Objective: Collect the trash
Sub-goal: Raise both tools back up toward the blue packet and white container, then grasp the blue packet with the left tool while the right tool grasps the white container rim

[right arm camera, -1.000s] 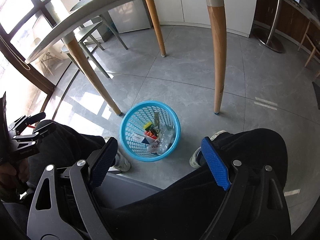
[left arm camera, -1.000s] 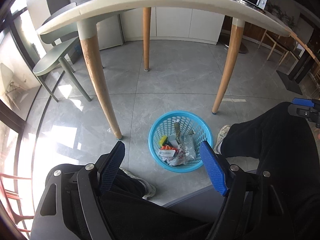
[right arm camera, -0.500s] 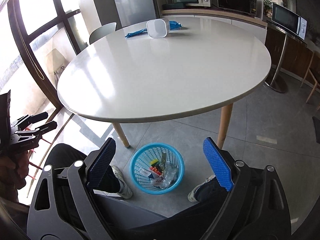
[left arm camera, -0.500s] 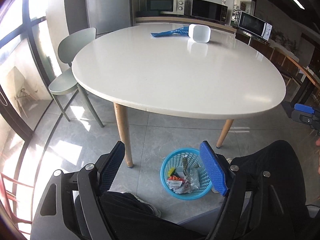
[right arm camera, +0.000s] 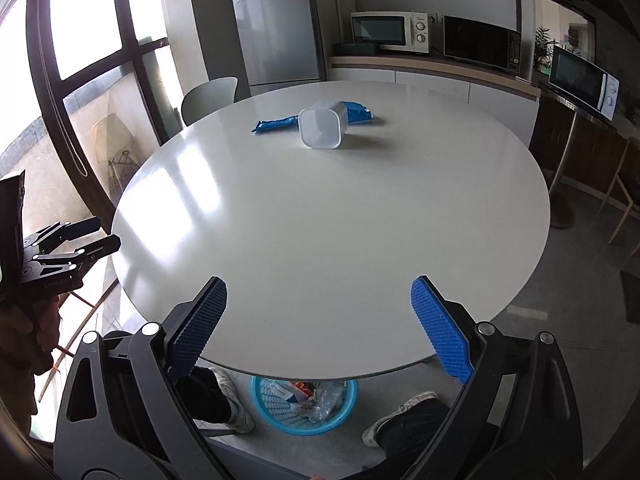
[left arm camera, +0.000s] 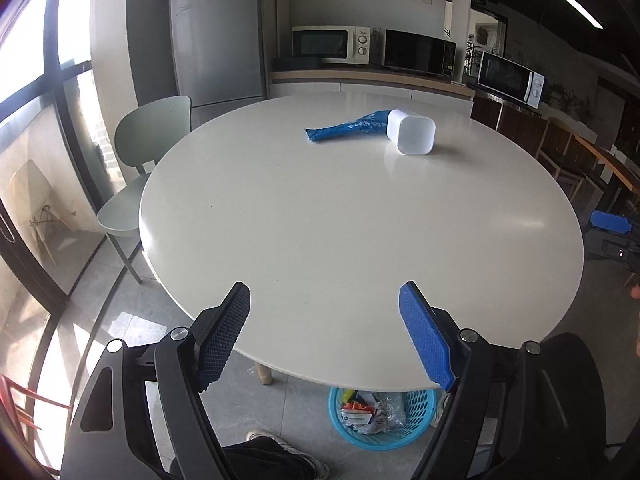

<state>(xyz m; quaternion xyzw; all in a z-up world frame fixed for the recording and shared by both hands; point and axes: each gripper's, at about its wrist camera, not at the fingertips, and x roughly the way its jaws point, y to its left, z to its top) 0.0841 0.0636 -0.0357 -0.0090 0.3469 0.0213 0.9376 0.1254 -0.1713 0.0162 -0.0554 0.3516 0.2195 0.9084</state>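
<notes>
A white round table (left arm camera: 360, 216) (right arm camera: 328, 216) fills both views. At its far side lie a blue wrapper (left arm camera: 344, 128) (right arm camera: 276, 123) and a white square cup (left arm camera: 412, 136) (right arm camera: 323, 128) tipped on its side. Under the near edge stands a blue basket (left arm camera: 420, 428) (right arm camera: 268, 408) holding wrappers and crumpled plastic. My left gripper (left arm camera: 324, 332) hangs open over the near table edge, nothing between its pads. My right gripper (right arm camera: 318, 324) is likewise empty above the near edge, its jaws still opening. In the right wrist view the left gripper (right arm camera: 80, 240) shows at the far left.
A pale green chair (left arm camera: 148, 148) stands at the table's left. A fridge (left arm camera: 218, 40) and microwaves (left arm camera: 330, 44) line the back wall. The person's dark trouser legs and white shoes (right arm camera: 400, 420) flank the basket. Windows run along the left.
Both grippers have risen from under the table to above its edge, tilting upward. The view went from table legs and basket to the tabletop with cup and wrapper. The right jaws widened slightly.
</notes>
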